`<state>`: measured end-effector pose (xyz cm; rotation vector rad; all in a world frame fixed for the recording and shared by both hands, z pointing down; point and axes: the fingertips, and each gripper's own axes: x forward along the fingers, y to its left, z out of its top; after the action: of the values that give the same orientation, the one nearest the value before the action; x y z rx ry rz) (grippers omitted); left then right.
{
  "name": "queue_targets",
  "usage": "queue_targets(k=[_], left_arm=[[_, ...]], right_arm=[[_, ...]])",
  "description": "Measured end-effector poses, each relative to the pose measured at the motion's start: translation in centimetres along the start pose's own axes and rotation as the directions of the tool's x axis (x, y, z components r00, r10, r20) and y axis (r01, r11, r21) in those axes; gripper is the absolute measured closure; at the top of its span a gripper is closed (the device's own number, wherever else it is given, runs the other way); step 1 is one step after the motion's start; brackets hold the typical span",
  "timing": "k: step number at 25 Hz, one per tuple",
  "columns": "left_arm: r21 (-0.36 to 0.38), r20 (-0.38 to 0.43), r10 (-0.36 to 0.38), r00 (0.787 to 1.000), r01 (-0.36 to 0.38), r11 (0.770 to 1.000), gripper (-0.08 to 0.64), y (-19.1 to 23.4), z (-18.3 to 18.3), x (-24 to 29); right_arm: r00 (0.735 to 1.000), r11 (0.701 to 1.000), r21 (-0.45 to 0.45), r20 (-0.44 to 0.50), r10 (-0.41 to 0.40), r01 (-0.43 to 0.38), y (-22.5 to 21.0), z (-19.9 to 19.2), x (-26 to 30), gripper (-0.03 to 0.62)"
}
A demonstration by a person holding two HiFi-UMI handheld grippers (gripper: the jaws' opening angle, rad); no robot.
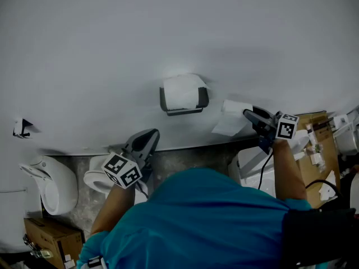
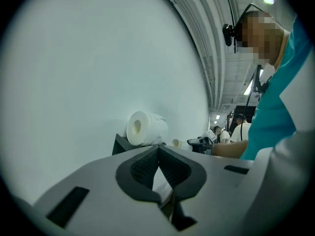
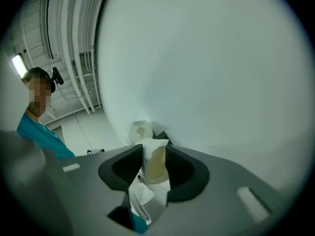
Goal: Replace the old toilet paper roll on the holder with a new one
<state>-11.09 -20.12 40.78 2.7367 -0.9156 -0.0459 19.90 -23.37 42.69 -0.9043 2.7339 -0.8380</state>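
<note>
white wall ahead carries a black holder (image 1: 182, 112) with a full toilet paper roll (image 1: 180, 92) seated in it. right claw (image 1: 247, 114), just right of the holder, is clamped on a nearly bare cardboard core (image 3: 155, 161) trailing a loose sheet (image 1: 230, 119). left claw (image 1: 147, 139) hangs lower left, fully closed and empty.

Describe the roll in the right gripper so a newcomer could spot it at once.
Against the pale wall, right of the dark wall-mounted holder carrying a full white paper roll, the right gripper clamps a nearly spent roll. Unlike that fat roll, it is a thin tan cardboard core trailing loose white paper.
</note>
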Motion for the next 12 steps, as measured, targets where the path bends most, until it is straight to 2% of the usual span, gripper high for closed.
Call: queue_targets(k=[5,9,11,12], left_arm=[[-0.001,0.022,-0.021,1.0,0.021,1.0,0.551,0.8,3.4,1.2],[-0.027,0.033,-0.072,0.997,0.073,0.997,0.542,1.1,5.7,2.7],[-0.04,0.016,-0.1,0.995,0.1,0.994,0.445,1.1,6.2,3.6],[-0.045,0.004,-0.112,0.994,0.112,0.993,0.423,1.0,6.4,4.1]], right_arm=[[0.998,0.998,-0.047,0.056,0.039,-0.036,2.6,2.9,-0.7,0.446],[0.994,0.995,-0.078,0.08,0.074,-0.068,4.3,4.2,-0.9,0.446],[0.993,0.994,-0.085,0.084,0.082,-0.075,4.8,4.6,-1.0,0.446],[0.993,0.993,-0.088,0.085,0.084,-0.076,4.8,4.7,-1.0,0.446]])
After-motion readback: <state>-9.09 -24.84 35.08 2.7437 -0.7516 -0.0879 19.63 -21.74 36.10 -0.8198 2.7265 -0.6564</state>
